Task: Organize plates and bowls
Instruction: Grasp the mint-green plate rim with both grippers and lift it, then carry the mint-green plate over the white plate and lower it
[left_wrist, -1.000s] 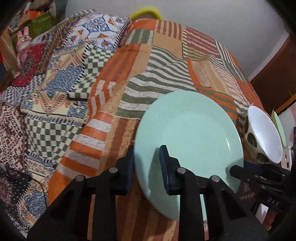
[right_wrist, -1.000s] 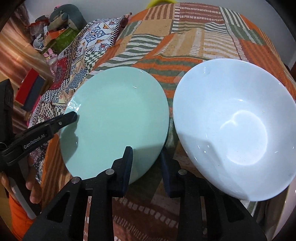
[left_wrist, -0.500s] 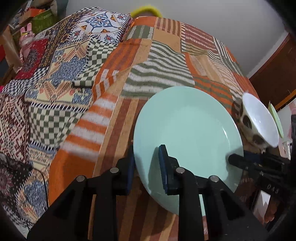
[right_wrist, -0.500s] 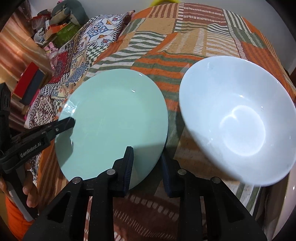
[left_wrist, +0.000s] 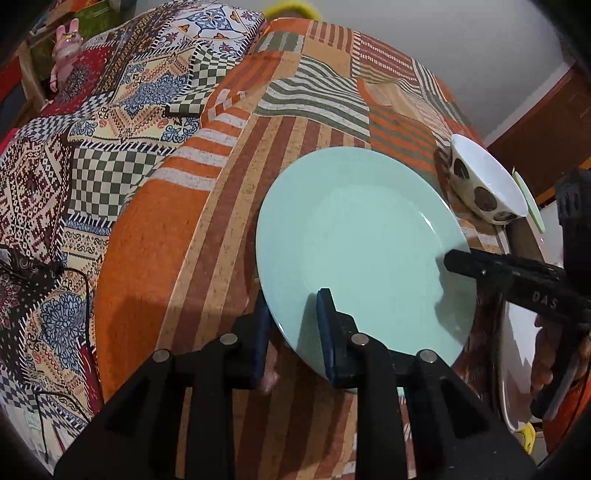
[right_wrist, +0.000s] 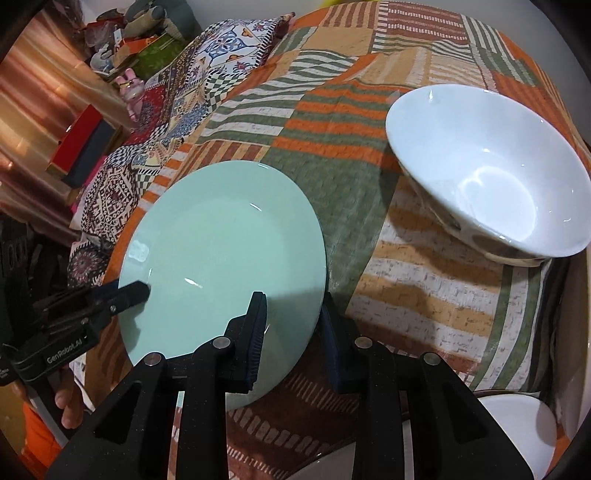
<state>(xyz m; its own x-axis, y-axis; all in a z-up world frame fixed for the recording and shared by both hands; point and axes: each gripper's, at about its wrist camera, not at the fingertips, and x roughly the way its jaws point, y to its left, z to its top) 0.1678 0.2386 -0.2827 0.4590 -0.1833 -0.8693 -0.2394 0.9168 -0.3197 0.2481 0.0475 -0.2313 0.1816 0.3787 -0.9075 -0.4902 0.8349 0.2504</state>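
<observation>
Left wrist view, step: you hold the mint plate (left_wrist: 360, 243) by its near rim, over the striped bedspread (left_wrist: 207, 206); I judge this the carrying step.
Left wrist view, fingers: your left gripper (left_wrist: 293, 328) has one finger under the rim and one on top, closed on the plate.
Left wrist view, other tool: your right gripper (left_wrist: 448, 258) reaches onto the plate's right edge.
Left wrist view, bowl: the spotted bowl (left_wrist: 484, 181) sits beyond the plate, apart from it, tilted.
Right wrist view, fingers: your right gripper (right_wrist: 293, 317) straddles the plate's (right_wrist: 225, 254) near-right rim, seemingly clamped on it.
Right wrist view, orientation: the plate is round, so no long axis; face up, tipped slightly.
Right wrist view, next move: keep both grips even and level it towards the white dishes (right_wrist: 517, 424) near you, likely the stack.
</observation>
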